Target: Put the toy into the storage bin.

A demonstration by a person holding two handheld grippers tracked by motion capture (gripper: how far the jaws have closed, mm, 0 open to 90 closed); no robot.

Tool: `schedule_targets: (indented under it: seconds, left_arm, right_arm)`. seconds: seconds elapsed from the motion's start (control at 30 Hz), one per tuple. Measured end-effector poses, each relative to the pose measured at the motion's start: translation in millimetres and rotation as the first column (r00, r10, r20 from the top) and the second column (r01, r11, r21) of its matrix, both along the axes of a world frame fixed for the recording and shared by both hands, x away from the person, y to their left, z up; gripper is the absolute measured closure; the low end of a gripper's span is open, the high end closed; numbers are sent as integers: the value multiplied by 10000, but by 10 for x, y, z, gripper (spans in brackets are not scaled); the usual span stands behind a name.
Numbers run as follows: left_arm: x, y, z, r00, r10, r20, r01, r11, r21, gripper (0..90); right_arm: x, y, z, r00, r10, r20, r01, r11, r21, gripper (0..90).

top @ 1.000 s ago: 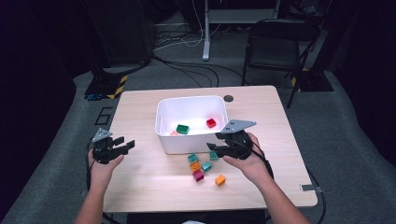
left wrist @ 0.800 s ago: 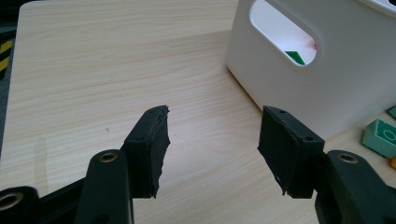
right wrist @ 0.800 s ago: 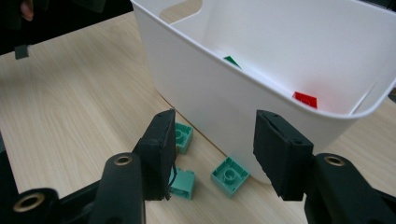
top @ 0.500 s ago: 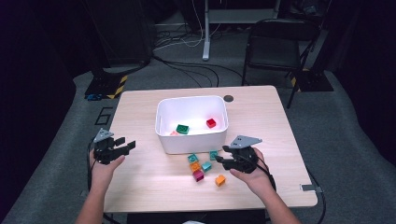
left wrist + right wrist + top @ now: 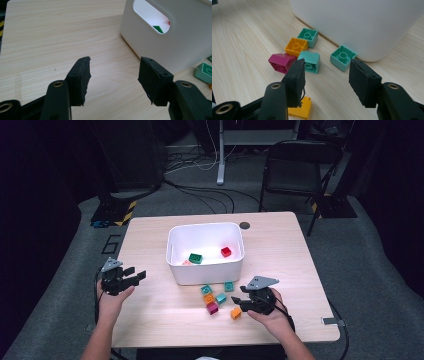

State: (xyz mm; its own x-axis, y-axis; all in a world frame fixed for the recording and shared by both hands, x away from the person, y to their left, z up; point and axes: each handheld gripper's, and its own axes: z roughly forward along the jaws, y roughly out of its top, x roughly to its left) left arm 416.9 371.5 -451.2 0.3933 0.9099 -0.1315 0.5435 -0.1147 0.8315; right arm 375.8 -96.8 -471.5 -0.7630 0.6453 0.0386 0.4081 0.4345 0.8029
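The right gripper (image 5: pixel 239 300) hangs low over the loose blocks in front of the white bin (image 5: pixel 205 270), its jaws apart and just opened wider, nothing between them. The orange block (image 5: pixel 235 313) lies at about 7 o'clock from them, just beside the left jaw in the right gripper view. The left gripper (image 5: pixel 136 274) waits well apart at the table's (image 5: pixel 280 250) 9 o'clock side, jaws apart, empty.

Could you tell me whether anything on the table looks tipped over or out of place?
One small oddity: the magenta plastic block lies tipped on its side among the loose blocks beside the white plastic bin, while the neighbouring orange block and teal blocks sit studs-up. Nothing looks spilled or damaged.
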Motion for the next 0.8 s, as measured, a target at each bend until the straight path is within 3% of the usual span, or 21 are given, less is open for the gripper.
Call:
schedule_targets:
  seconds: [0.4, 0.8]
  left_arm:
    - [35, -26, 1, 9999, -151, -54, 151, 9999, 80, 423]
    - [65, -50, 9, 9997, -238, 1, 238, 9997, 71, 422]
  right_arm:
    - [-5, 41, -158, 9980, 382, -507, -388, 9992, -97, 463]
    - [-108, 194, -288, 9931, 861, -794, -930, 9918, -872, 450]
